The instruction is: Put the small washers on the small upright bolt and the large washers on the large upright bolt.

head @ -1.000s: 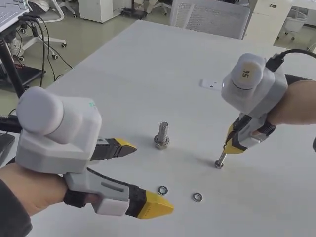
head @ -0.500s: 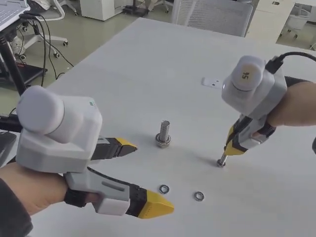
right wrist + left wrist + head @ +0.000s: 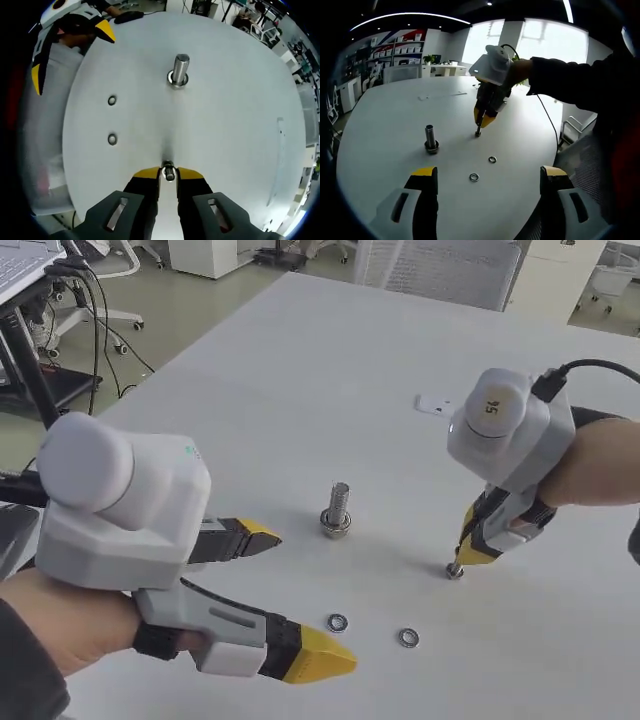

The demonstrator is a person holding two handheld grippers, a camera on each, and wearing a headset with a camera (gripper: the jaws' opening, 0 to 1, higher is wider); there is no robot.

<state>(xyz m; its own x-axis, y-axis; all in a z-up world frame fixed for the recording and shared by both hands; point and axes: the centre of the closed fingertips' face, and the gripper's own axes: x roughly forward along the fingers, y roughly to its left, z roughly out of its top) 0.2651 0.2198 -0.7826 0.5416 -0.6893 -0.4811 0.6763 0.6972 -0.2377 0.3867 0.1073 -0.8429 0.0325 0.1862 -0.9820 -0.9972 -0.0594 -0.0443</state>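
The white table (image 3: 300,370) has wide bare room around the work. In the head view its left edge runs off towards 10 o'clock and its far edge crosses at 12 o'clock, with a mesh chair (image 3: 430,270) just beyond. A white card (image 3: 432,405) lies well apart from the bolts, towards 1 o'clock.

There are two bolts, both upright. The large bolt (image 3: 337,510) stands near the middle of the table. The small bolt (image 3: 455,570) stands at about 4 o'clock from it. Two washers lie loose and flat: the left washer (image 3: 337,622) at 6 o'clock from the large bolt, and the right washer (image 3: 408,637) at about 5 o'clock. They are near each other but not touching.

The right gripper (image 3: 468,558) points down, its jaws closed on the small bolt. In the right gripper view the bolt's top sits between the yellow tips. The left gripper (image 3: 310,600) hangs at 7 o'clock with its jaws spread wide and nothing between them. Its lower tip is near the left washer.

A ring collar sits at the large bolt's foot, but how many pieces make it up cannot be told. The loose washers are too small to tell their size class. The right gripper hides most of the small bolt's shank.
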